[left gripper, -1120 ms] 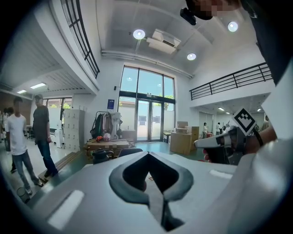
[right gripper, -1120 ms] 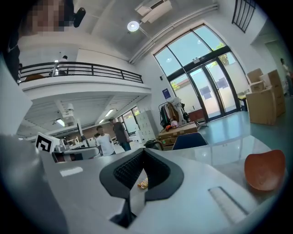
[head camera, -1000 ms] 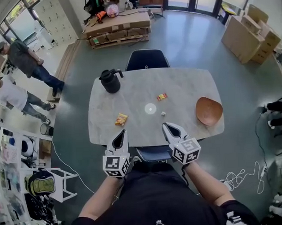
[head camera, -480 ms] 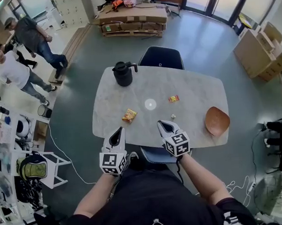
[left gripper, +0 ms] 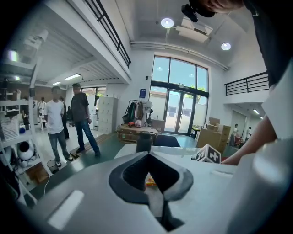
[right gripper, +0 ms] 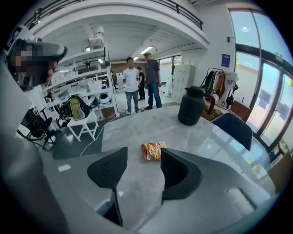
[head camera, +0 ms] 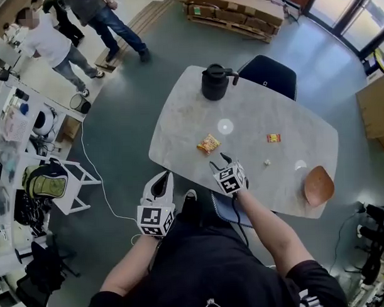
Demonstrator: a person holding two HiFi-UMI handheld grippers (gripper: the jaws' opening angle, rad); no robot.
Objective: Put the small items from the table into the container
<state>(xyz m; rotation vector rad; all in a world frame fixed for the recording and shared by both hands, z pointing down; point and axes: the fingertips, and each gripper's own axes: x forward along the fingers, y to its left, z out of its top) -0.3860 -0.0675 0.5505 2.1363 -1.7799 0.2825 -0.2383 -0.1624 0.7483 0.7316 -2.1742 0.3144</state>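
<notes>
- Work surface: a grey stone-look table [head camera: 185, 125] with rounded corners, standing on a grey-green floor in a hall. It now runs diagonally across the head view (a second ago it lay square-on).
- Left gripper [head camera: 162, 178]: jaws pressed together at the tips, nothing between them. It hangs off the near table edge, over the floor.
- Right gripper [head camera: 220, 161]: a second ago it was shut at the near edge beside the left; it is now over the table with jaws opening, and nothing is between them.
- Yellow-orange snack packet [right gripper: 154, 150]: flat on the table just ahead of the right gripper's spread jaws, apart from them. Its print is too small to read.
- Small white item [head camera: 266, 162] and small red packet [head camera: 274, 138]: on the table to the right gripper's right, untouched.
- Wooden bowl [head camera: 319, 185]: near the table's right end, well apart from the packets.
- Black jug [head camera: 214, 81]: at the far edge, beside a dark chair [head camera: 270, 74].
- Beyond the table: stacked cartons [head camera: 234, 10] and two standing people [head camera: 50, 44].
</notes>
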